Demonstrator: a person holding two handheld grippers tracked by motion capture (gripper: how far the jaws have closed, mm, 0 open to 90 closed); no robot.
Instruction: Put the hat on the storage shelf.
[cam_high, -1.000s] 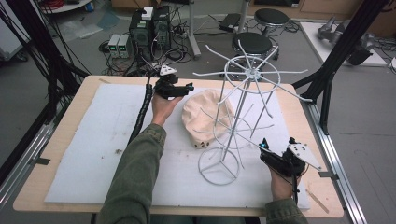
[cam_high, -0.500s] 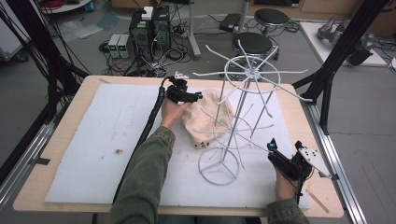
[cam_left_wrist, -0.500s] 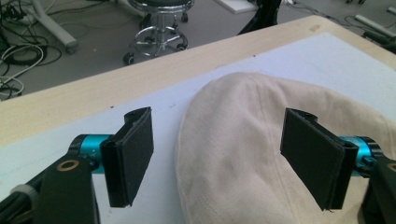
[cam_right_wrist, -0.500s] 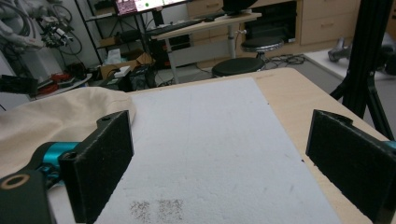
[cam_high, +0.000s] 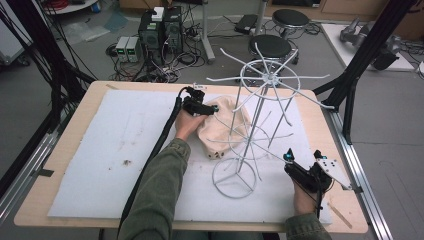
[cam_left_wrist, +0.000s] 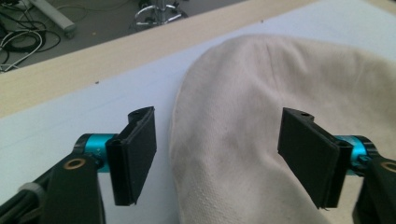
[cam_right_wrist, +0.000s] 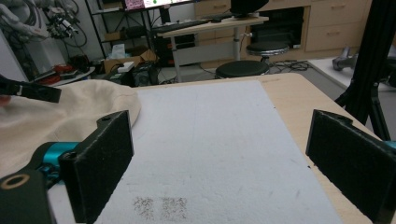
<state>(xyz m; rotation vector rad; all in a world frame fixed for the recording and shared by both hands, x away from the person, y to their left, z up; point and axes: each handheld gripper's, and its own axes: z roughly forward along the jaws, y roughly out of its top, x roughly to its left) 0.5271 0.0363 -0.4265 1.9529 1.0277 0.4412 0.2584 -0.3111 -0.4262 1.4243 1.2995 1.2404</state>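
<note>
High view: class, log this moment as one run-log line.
left gripper: open, at cream hat | right gripper: open, near wire rack base | hat: lying on white mat

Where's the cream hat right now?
In the high view the cream hat lies on the white foam mat at table centre, against the wire rack's left side, with the open left gripper at its far edge.

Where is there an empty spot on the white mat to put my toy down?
The big bare patch is the mat's left side, between the table's left edge and the sleeve. A smaller strip lies behind the hat. It is crowded around the hat, wire rack and both claws.
</note>
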